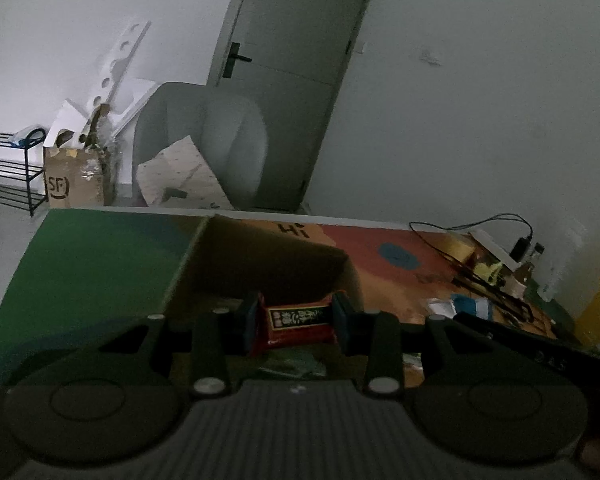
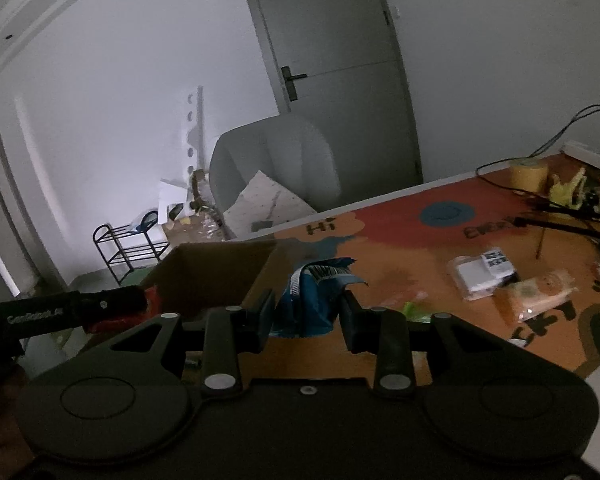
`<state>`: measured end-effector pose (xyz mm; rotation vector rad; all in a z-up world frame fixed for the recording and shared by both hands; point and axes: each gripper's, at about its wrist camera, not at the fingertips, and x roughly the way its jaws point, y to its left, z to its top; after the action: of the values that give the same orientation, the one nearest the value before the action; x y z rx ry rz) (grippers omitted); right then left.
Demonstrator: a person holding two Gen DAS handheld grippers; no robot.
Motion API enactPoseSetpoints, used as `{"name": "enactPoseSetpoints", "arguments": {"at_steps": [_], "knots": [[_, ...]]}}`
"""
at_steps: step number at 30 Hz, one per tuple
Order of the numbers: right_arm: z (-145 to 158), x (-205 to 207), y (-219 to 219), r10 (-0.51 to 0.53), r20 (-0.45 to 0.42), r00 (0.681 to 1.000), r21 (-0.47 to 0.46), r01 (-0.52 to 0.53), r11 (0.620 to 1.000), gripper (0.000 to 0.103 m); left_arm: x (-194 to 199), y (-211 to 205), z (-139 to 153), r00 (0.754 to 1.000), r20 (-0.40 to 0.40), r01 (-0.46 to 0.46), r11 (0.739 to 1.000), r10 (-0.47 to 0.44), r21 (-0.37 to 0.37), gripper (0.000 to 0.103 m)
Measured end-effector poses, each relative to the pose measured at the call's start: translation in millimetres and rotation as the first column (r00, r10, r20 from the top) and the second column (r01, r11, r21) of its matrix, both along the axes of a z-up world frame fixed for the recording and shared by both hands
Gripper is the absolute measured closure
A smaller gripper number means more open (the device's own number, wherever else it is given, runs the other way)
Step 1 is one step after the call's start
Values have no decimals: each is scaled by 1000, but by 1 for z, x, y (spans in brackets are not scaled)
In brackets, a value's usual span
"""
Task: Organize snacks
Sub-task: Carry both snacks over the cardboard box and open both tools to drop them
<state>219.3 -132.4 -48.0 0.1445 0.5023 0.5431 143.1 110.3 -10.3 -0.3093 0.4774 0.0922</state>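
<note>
My left gripper [image 1: 296, 322] is shut on a red snack packet [image 1: 296, 326] with a dark label, held over the open cardboard box [image 1: 260, 264]. In the right wrist view the left gripper and its red packet [image 2: 150, 300] sit at the box's [image 2: 216, 276] near left corner. My right gripper [image 2: 306, 314] is shut on a blue snack bag [image 2: 312, 300], held just right of the box. A blue packet, the right gripper's, shows in the left wrist view [image 1: 470, 306]. More wrapped snacks lie on the mat: a white packet [image 2: 480, 274] and an orange one [image 2: 540, 294].
The table has a colourful mat [image 2: 400, 240] with red, orange and green areas. Cables [image 2: 560, 220], a tape roll [image 2: 528, 174] and bottles crowd the far right. A grey armchair [image 1: 204, 140], a cardboard carton [image 1: 74, 178] and a black rack [image 1: 8, 168] stand beyond the table.
</note>
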Motion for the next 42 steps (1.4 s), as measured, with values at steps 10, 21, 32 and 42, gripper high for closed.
{"name": "enactPoseSetpoints", "arguments": {"at_steps": [10,21,32,42], "knots": [[3,2,26,32,9,999,-10,-32,999,70,9,21,-7,1000,-8,-17,1000,16,-24,65],[7,4,56,85,7,996,-14,-85,996,70,6,36,-12,999,-23,-51,997,50,-52,44],[20,3,80,161,25,987,16,-162,987,68,-6,47,-10,995,-33,-101,993,99,-60,26],[23,-6,64,160,50,986,15,-161,987,40,-8,44,-8,986,-16,-166,985,166,-46,11]]}}
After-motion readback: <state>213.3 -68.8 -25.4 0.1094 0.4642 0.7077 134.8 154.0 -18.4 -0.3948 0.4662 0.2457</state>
